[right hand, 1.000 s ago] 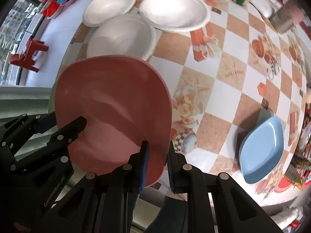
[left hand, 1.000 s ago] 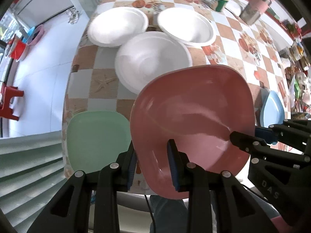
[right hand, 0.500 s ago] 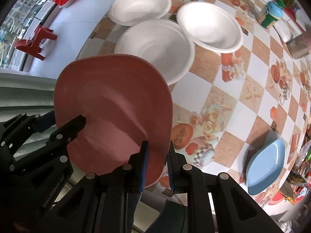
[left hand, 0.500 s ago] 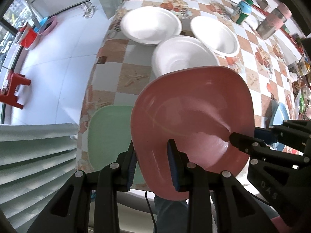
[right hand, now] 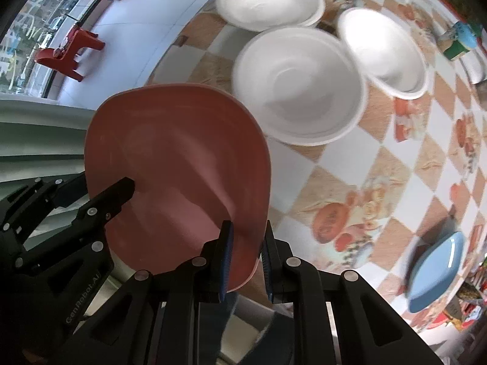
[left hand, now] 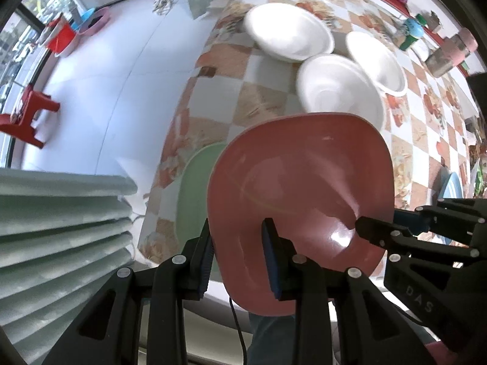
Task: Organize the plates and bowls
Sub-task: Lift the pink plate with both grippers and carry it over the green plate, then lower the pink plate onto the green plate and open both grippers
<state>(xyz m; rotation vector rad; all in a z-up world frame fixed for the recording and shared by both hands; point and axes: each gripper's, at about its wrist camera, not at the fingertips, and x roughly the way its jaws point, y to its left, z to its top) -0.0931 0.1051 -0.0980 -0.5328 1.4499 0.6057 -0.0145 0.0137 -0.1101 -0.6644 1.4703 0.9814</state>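
A pink square plate (left hand: 301,188) is held in the air over the table's near edge by both grippers. My left gripper (left hand: 239,254) is shut on its near rim, and my right gripper (right hand: 246,251) is shut on its opposite rim (right hand: 182,164). A green plate (left hand: 194,194) lies on the table under the pink one, partly hidden. Three white bowls (left hand: 289,35) (left hand: 338,88) (left hand: 377,60) sit further back. A blue plate (right hand: 438,270) lies at the right near edge.
The table has a checkered patterned cloth (right hand: 380,164). A green-and-blue cup (left hand: 411,33) and a metal container (left hand: 447,54) stand at the far right. A pale green ribbed object (left hand: 57,228) is at the left. A red stool (left hand: 27,115) stands on the floor.
Both grippers have carried the pink plate left and back toward the table's near edge, now over the green plate. The grips are unchanged.
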